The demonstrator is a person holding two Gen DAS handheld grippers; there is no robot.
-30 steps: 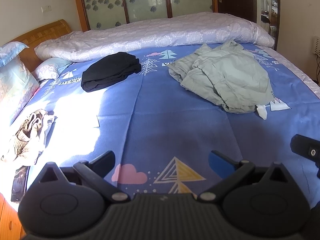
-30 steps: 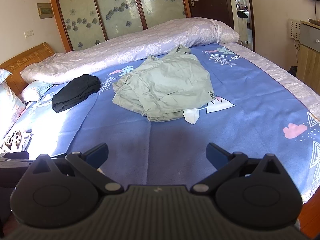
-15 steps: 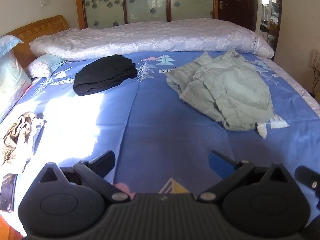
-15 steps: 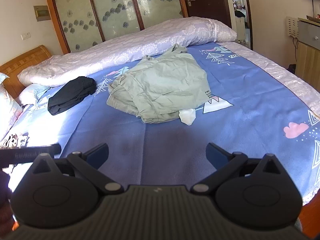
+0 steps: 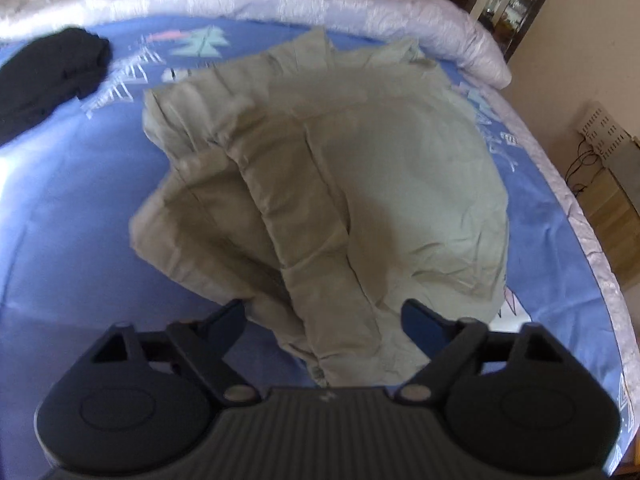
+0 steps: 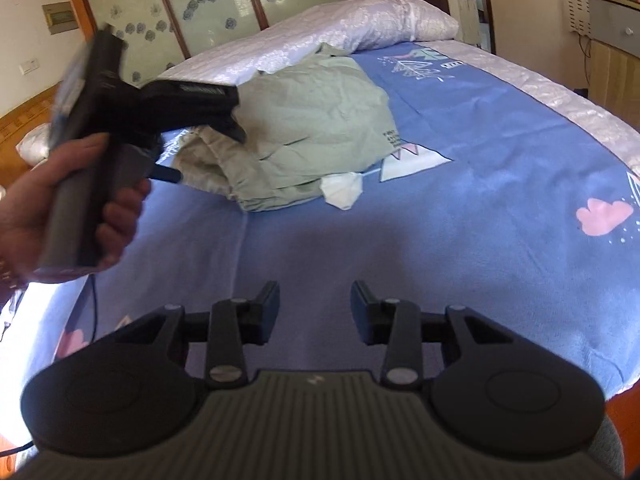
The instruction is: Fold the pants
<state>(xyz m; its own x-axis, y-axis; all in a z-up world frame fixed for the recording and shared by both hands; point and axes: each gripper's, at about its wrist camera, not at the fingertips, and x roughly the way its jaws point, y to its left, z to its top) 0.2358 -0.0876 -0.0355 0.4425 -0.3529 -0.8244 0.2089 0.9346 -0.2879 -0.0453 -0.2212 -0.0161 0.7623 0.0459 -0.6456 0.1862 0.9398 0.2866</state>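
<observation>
Since a second ago your left gripper (image 5: 324,316) has swung in over the grey-green pants (image 5: 360,168), jaws just narrowing yet apart, near folds between them, pads not visibly pressing; your right gripper (image 6: 315,310) has closed partway over bare blue sheet (image 6: 480,140), nothing between its jaws; pants lie crumpled mid-bed, white pocket lining (image 6: 342,190) poking out at the near edge, black garment (image 5: 48,80) well apart; risk: closing here likely bunches several layers, so the heap lifts tangled instead of opening flat.
</observation>
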